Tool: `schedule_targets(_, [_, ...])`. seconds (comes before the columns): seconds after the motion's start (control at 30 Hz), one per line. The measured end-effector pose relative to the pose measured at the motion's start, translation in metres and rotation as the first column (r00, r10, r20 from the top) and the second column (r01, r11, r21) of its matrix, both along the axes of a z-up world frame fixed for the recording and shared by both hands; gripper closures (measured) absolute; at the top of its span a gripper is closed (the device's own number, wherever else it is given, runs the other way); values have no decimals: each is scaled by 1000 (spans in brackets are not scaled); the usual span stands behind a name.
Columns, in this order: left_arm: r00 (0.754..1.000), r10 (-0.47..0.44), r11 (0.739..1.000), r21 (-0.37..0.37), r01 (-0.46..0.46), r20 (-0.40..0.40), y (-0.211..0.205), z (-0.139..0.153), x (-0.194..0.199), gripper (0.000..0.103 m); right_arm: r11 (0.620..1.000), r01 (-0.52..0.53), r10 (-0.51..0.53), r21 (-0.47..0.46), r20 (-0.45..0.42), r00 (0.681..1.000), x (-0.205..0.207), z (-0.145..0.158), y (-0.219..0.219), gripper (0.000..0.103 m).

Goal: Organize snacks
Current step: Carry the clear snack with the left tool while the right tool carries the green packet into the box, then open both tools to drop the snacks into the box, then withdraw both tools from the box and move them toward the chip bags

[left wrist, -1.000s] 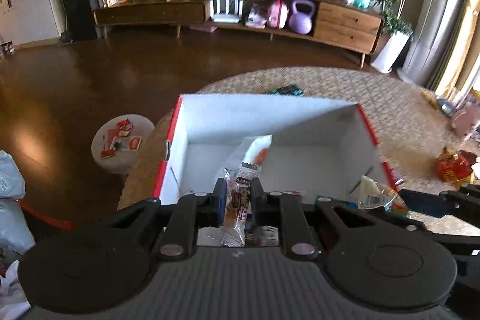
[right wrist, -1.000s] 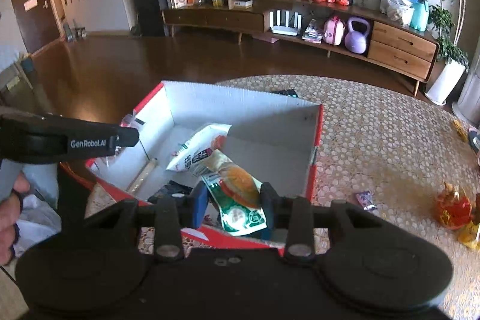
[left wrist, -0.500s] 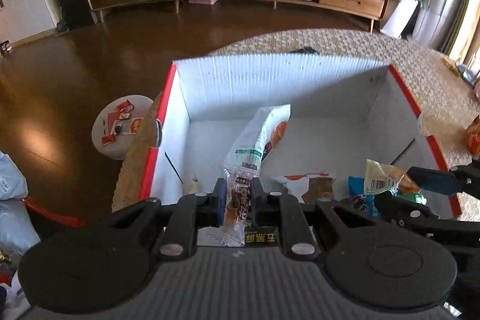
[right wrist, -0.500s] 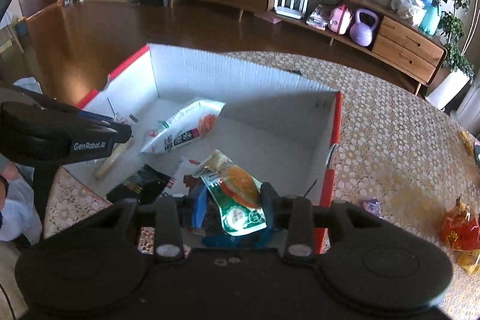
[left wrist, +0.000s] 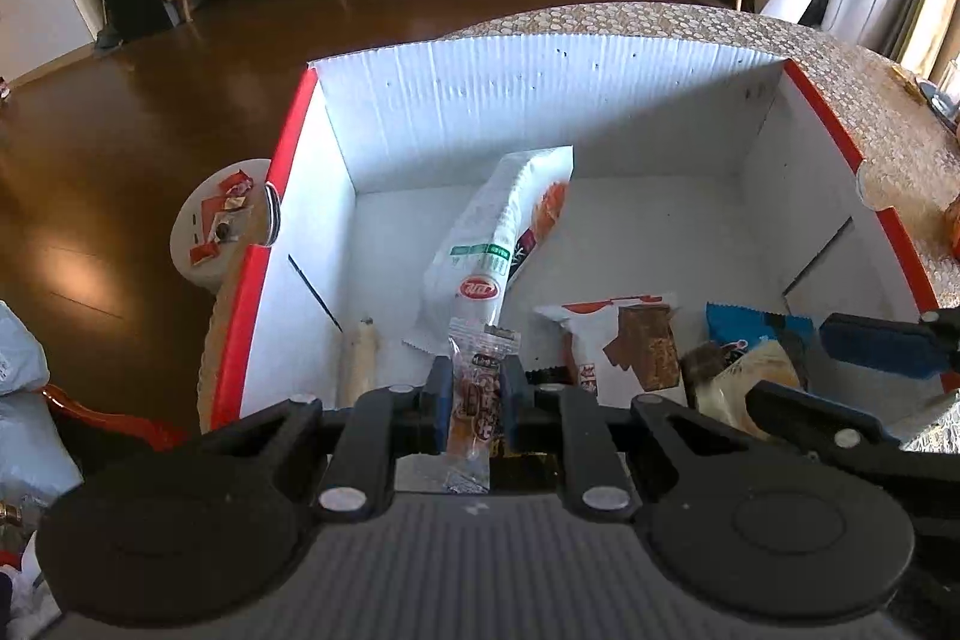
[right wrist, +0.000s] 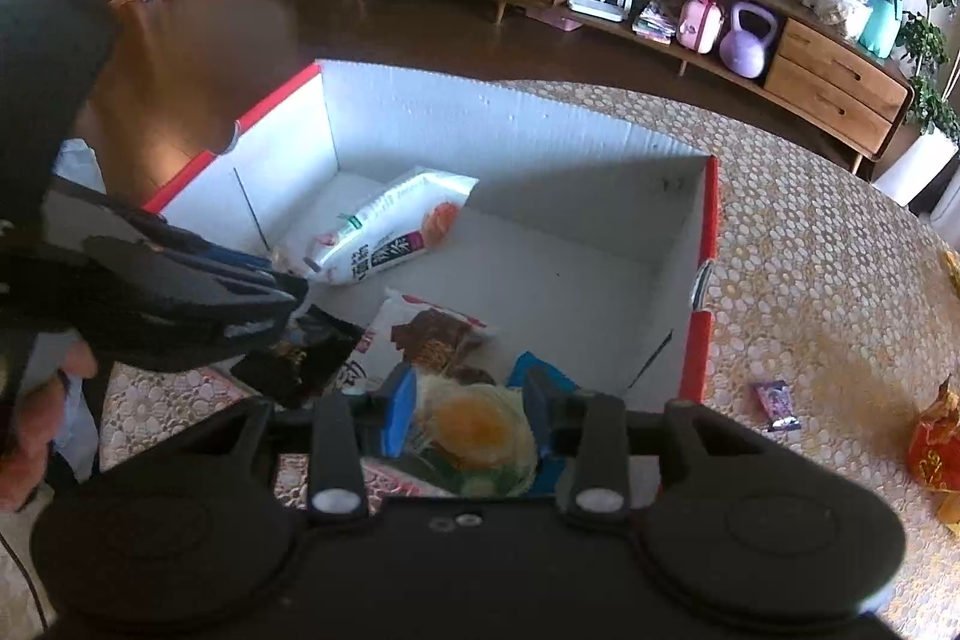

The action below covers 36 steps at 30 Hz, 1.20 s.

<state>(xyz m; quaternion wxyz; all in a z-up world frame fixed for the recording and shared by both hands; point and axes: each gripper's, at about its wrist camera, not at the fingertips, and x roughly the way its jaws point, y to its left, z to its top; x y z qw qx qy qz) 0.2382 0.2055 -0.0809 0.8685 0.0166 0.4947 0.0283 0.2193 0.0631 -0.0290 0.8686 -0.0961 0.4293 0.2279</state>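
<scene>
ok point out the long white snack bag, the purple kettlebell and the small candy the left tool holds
long white snack bag (left wrist: 498, 226), left wrist view, middle of the pack
purple kettlebell (right wrist: 746, 47), right wrist view, its round body
small candy (left wrist: 477, 400), left wrist view, wrapper between the pads

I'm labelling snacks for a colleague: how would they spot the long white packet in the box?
Find the red-edged white box on the table. The long white packet leans at the back of its floor, ahead of the left claw. It alone is tall, with green band and red logo.

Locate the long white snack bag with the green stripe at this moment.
The long white snack bag lies inside the red-edged box, near the middle of its floor and angled toward the far wall, just beyond the small wrapped snack held by the left gripper.
</scene>
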Motion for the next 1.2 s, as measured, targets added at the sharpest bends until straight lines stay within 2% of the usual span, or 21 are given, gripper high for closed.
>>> schedule_targets(0.13, [1000, 10, 1000, -13, -10, -8, 1, 1, -3, 84, 1000, -4, 4, 19, 2, 1000, -5, 6, -3, 59])
schedule_targets(0.3, [1000, 20, 1000, -11, -20, -4, 0, 5, -10, 74, 999, 4, -4, 34, 10, 1000, -13, 12, -9, 51])
schedule_targets(0.5, [1000, 26, 999, -36, -26, 17, 0, 16, -20, 71, 998, 20, -22, 63, 30, 999, -24, 23, -20, 35])
schedule_targets(0.53, [999, 27, 999, -42, -26, 22, -1, 18, -22, 60, 998, 21, -24, 67, 34, 999, -25, 25, -21, 34])
schedule_targets(0.57, [999, 28, 999, -45, -27, 32, -1, 20, -25, 41, 997, 21, -24, 73, 36, 999, -27, 27, -23, 31])
schedule_targets(0.63, [997, 31, 999, -43, -28, 70, -3, 25, -32, 28, 996, 27, -30, 81, 46, 998, -31, 32, -27, 27])
schedule_targets(0.8, [994, 33, 997, -67, -26, 104, -6, 36, -43, 28, 993, 30, -38, 110, 69, 997, -43, 44, -40, 17])
schedule_targets(0.93, [992, 36, 997, -68, -28, 122, -11, 43, -52, 28, 991, 49, -60, 124, 91, 994, -54, 53, -52, 0])
schedule_targets(1.2, [981, 11, 993, -114, 12, 195, -31, 62, -73, 21, 984, 87, -102, 153, 93, 990, -71, 60, -76, 0])
